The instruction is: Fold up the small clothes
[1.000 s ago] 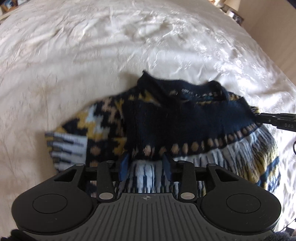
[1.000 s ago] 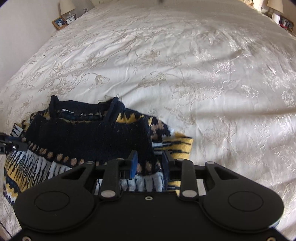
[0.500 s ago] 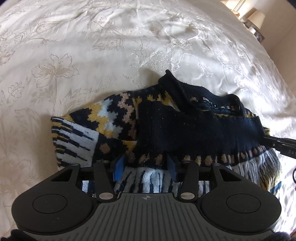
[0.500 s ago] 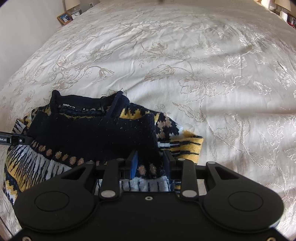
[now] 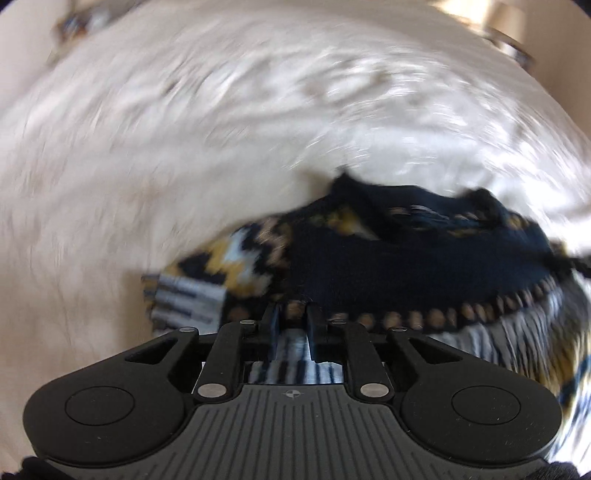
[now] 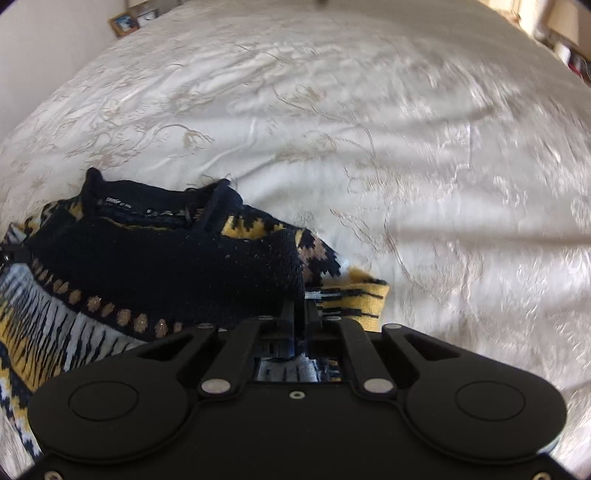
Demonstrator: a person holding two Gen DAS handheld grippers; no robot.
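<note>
While both tools pinch it, sweater lies ahead.

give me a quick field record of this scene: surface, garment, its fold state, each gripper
surface: white embroidered bedspread
garment: navy, yellow and white patterned knit sweater
fold state: partly folded, navy band doubled over the patterned body, collar facing away
left hand-held gripper: jaws just closed, pinching the sweater's folded edge
right hand-held gripper: jaws just closed, pinching the fold's other corner
background: picture frame beyond the bed
</note>
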